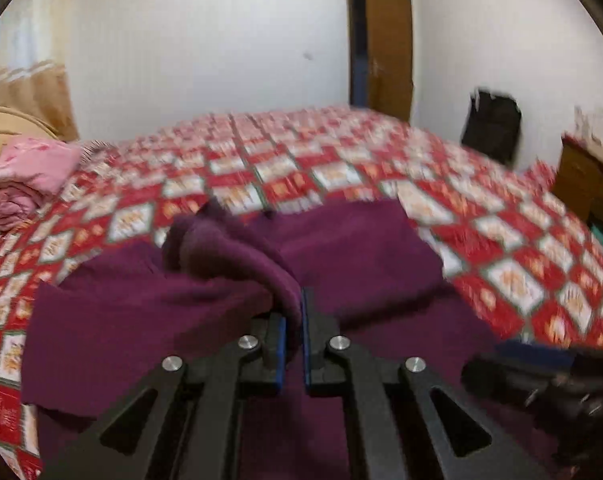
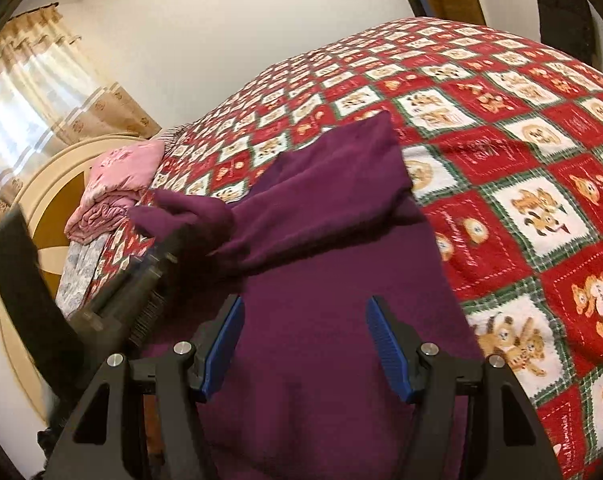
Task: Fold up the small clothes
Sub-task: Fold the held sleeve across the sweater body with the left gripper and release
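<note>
My left gripper [image 1: 294,312] points down at a slant, its blue-padded jaws nearly together and pinching a fold of the purple cloth [image 1: 229,256], which rises bunched from the pads. In the right wrist view that gripper [image 2: 157,252] shows blurred at the left, with cloth trailing from its tip. My right gripper [image 2: 303,344] also tilts downward, jaws standing well apart over the cloth, nothing pressed between its pads [image 2: 385,344]. In the left wrist view it appears as a dark blur at the lower right [image 1: 541,380].
</note>
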Demonstrator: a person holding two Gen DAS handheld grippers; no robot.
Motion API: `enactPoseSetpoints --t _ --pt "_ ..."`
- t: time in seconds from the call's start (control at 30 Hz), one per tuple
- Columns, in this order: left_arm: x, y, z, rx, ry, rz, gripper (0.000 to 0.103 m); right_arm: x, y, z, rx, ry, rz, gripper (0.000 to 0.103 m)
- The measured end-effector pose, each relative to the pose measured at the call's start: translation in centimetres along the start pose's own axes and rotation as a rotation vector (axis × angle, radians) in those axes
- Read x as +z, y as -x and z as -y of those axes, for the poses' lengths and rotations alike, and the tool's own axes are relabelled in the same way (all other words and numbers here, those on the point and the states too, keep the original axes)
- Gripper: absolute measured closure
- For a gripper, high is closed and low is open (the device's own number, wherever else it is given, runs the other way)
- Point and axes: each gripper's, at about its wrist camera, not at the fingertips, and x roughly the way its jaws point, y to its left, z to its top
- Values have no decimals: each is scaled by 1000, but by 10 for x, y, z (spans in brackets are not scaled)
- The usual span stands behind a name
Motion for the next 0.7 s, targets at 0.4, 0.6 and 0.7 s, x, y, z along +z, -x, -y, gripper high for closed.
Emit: enactPoseSetpoints --t 0.4,0.6,0.7 --pt "-42 24 -34 -105 118 -184 35 8 1 12 72 -76 4 38" --pt "-55 56 -85 -3 218 -141 30 25 -12 9 123 -117 -9 28" --pt "-59 62 -110 40 288 -139 30 30 -35 -3 65 -50 -39 28"
